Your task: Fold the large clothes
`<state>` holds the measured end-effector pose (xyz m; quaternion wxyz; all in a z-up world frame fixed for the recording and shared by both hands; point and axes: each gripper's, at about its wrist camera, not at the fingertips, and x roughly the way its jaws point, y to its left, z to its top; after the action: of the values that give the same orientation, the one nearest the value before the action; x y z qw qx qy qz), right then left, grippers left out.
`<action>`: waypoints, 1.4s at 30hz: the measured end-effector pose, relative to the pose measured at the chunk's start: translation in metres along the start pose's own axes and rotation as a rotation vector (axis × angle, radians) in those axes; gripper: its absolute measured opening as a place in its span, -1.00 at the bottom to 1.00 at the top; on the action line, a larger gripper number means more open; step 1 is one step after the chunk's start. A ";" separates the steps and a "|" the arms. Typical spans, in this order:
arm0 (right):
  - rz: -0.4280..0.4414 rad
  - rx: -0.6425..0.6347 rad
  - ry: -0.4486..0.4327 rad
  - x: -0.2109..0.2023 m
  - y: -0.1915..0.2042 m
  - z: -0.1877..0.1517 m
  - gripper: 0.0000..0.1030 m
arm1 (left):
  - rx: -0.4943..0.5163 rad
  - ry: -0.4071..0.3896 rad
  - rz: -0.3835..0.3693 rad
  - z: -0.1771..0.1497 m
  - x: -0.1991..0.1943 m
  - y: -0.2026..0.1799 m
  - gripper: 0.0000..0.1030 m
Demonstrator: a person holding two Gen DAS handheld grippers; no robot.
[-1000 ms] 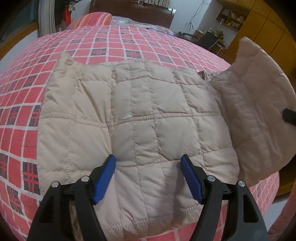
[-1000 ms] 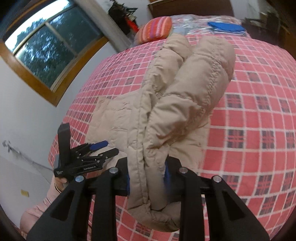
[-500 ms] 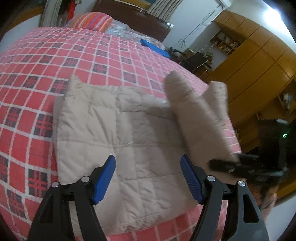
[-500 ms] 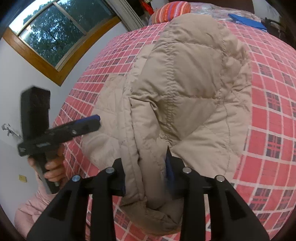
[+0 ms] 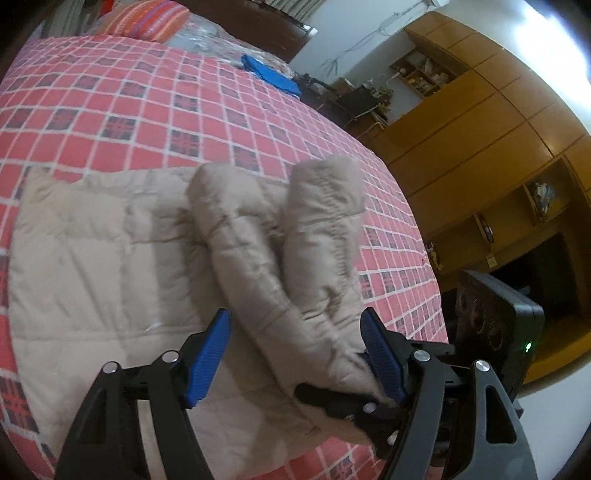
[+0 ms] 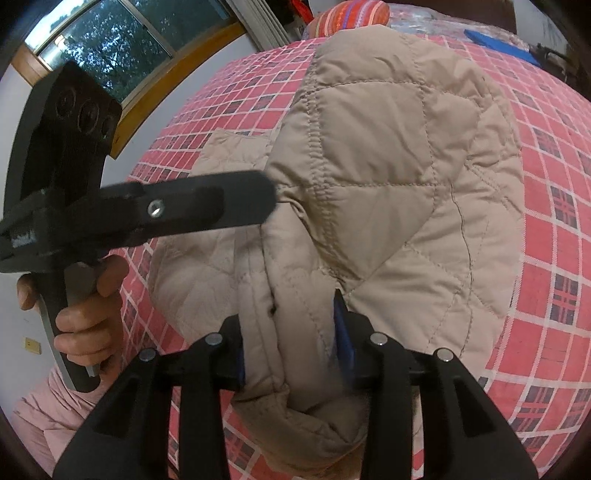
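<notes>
Although the right gripper (image 6: 295, 350) fills the foot of its own view, its blue pads are almost wholly buried under bunched fabric, only slivers showing at either side, and how much cloth is pinched cannot be made out; the fingers are plainly clamped on a thick fold of the beige quilted jacket (image 5: 110, 258). The raised part of the garment billows up in front of that camera and hides much of the red checked bedspread (image 6: 554, 184) behind it. In the left wrist view the right gripper's black body (image 5: 369, 402) is partly masked by the left gripper's frame and blurred, so its tip is hard to read. The left gripper (image 5: 295, 354) has its blue fingers (image 5: 207, 354) spread wide apart, with the two doubled-over rolls of the jacket lying between and just beyond them; whether either pad touches the cloth cannot be told. The rest of the jacket lies flat on the bedspread, near the bed's close edge. A hand (image 6: 85, 310) grips the left tool's handle, its sleeve cut off by the frame. A striped pillow (image 5: 155, 18) and a wooden wardrobe (image 5: 480, 129) sit far back.
</notes>
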<state>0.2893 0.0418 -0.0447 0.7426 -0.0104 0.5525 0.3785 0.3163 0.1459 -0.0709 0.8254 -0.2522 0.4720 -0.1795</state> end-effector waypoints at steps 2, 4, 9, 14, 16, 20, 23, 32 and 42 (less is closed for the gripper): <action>0.002 0.001 -0.001 0.000 0.000 0.000 -0.28 | 0.003 0.006 0.030 0.005 0.006 -0.002 0.41; 0.010 0.007 -0.002 -0.002 -0.001 -0.001 -0.28 | -0.005 0.019 0.057 0.007 0.013 -0.001 0.38; 0.033 0.026 0.002 -0.007 -0.011 -0.005 -0.26 | -0.070 0.067 0.062 0.006 0.029 0.022 -0.08; 0.056 0.049 0.028 -0.003 -0.020 -0.008 -0.26 | -0.080 0.090 0.081 0.000 0.039 0.034 -0.49; 0.067 0.053 0.041 -0.002 -0.022 -0.009 -0.19 | -0.064 0.091 0.102 -0.003 0.044 0.036 -0.53; 0.090 0.065 0.053 -0.011 -0.019 -0.008 -0.03 | -0.072 0.093 0.070 -0.004 0.041 0.040 -0.57; 0.110 0.078 0.033 -0.037 -0.017 -0.010 0.20 | -0.067 0.086 0.053 -0.005 0.037 0.041 -0.61; -0.018 0.201 -0.054 -0.101 -0.067 -0.027 0.21 | 0.001 0.041 0.062 -0.006 0.024 0.025 -0.68; 0.018 0.352 0.028 -0.052 -0.125 -0.059 0.26 | 0.021 0.031 0.103 -0.003 0.028 0.013 -0.71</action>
<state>0.3082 -0.1017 -0.0749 0.7218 0.1195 0.6204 0.2826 0.3282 0.1409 -0.0989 0.8287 -0.2162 0.4954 -0.1456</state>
